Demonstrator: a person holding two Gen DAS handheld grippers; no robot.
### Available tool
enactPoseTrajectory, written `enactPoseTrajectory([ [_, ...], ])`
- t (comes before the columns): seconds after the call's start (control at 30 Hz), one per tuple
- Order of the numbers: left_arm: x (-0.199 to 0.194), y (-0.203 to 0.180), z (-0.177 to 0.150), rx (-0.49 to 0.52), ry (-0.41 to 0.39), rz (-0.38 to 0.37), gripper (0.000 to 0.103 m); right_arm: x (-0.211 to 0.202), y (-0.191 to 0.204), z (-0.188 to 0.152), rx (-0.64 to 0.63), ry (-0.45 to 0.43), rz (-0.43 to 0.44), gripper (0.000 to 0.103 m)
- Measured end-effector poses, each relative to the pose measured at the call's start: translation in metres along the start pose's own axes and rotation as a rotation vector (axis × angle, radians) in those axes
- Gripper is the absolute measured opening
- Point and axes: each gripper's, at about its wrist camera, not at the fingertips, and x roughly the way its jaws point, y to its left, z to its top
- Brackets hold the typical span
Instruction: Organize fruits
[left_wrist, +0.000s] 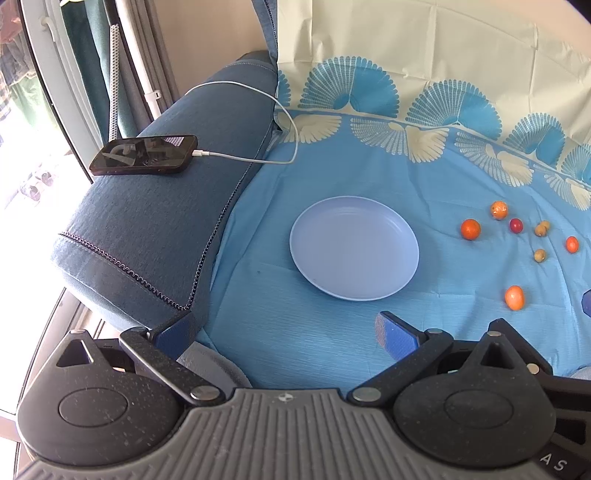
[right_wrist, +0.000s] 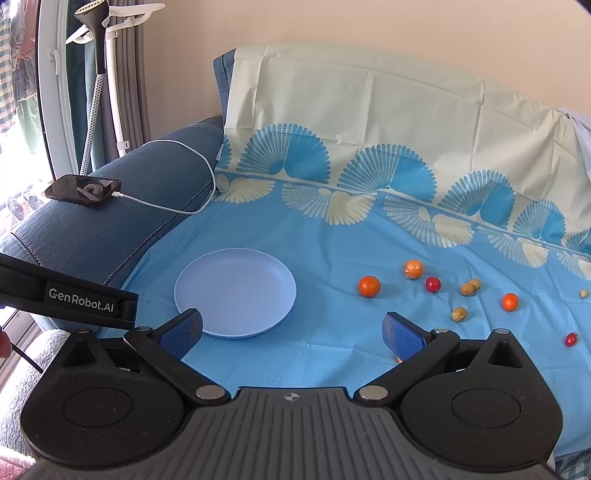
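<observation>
Both the left gripper (left_wrist: 284, 332) and right gripper (right_wrist: 291, 330) gape wide and hold nothing, an empty plate (right_wrist: 235, 293) at centre-left and small fruits (right_wrist: 369, 286) scattered at right on the blue sheet (right_wrist: 332, 240).

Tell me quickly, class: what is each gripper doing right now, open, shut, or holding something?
Left gripper: open, holding nothing.
Right gripper: open, holding nothing.
</observation>
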Motion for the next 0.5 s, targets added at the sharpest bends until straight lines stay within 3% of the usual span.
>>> enactPoseTrajectory([
  [0.5,0.0005,-0.0007,0.0001,0.006,0.001,0.001,0.103,0.0007,-0.0017,-0.0009,0.004,-0.003,0.0,0.103],
])
